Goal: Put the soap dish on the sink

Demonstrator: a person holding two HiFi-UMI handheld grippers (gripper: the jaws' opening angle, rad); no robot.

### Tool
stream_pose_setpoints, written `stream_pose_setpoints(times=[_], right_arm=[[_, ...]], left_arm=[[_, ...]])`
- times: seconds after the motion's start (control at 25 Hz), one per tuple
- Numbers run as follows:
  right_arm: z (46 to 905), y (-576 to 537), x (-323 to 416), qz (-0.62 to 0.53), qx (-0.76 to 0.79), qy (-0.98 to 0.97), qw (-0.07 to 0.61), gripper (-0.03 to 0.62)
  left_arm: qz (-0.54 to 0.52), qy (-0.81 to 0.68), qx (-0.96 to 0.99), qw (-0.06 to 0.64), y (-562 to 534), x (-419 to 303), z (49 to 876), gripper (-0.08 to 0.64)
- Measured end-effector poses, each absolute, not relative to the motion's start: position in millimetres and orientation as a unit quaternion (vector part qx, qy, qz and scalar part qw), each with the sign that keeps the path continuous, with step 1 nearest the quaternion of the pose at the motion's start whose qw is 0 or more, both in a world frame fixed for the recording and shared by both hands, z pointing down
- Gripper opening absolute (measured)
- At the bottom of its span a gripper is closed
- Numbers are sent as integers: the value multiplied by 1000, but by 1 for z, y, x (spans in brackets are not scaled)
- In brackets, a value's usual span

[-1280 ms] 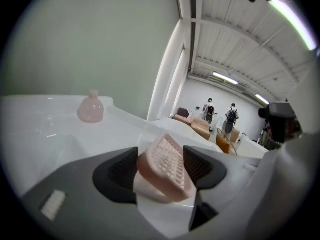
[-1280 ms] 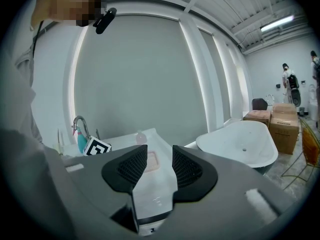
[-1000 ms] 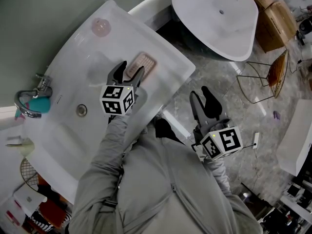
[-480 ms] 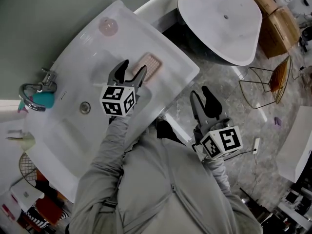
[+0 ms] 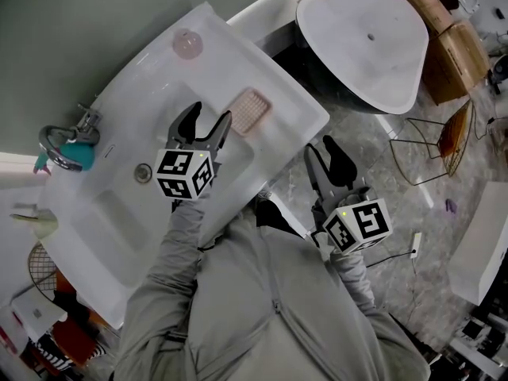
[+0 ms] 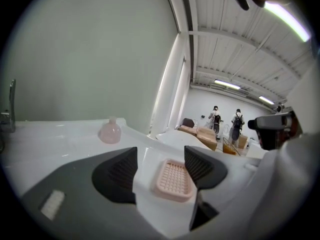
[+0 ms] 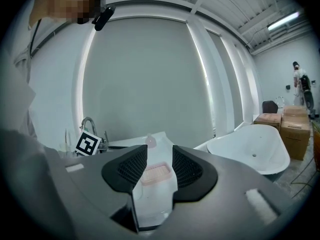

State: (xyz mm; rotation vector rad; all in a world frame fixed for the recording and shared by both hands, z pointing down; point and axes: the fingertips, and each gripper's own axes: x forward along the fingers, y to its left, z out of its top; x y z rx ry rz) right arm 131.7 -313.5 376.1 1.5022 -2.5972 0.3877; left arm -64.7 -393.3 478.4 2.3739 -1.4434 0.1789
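While two grippers [image 5: 210, 116] [image 5: 321, 149] gape, one soap dish [image 5: 250, 109] rests.

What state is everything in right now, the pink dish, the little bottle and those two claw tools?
Soap dish: lying flat on the sink, held by nothing.
Left gripper: open, empty, short of the dish.
Right gripper: open, empty, off the sink's side.
Pink bottle: upright on the sink's far corner.

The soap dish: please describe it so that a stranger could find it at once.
On the white sink, go to the flat end away from the faucet. The soap dish lies there; unlike the round pink bottle by the wall, it is a flat, gridded pink rectangle.
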Motion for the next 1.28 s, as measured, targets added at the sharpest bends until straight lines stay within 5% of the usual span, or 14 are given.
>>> stream_pose_setpoints(times=[1.28], right_arm=[[360, -315, 72, 98, 452, -885, 50, 156]], left_arm=[[-20, -522, 848, 87, -305, -102, 358, 319]])
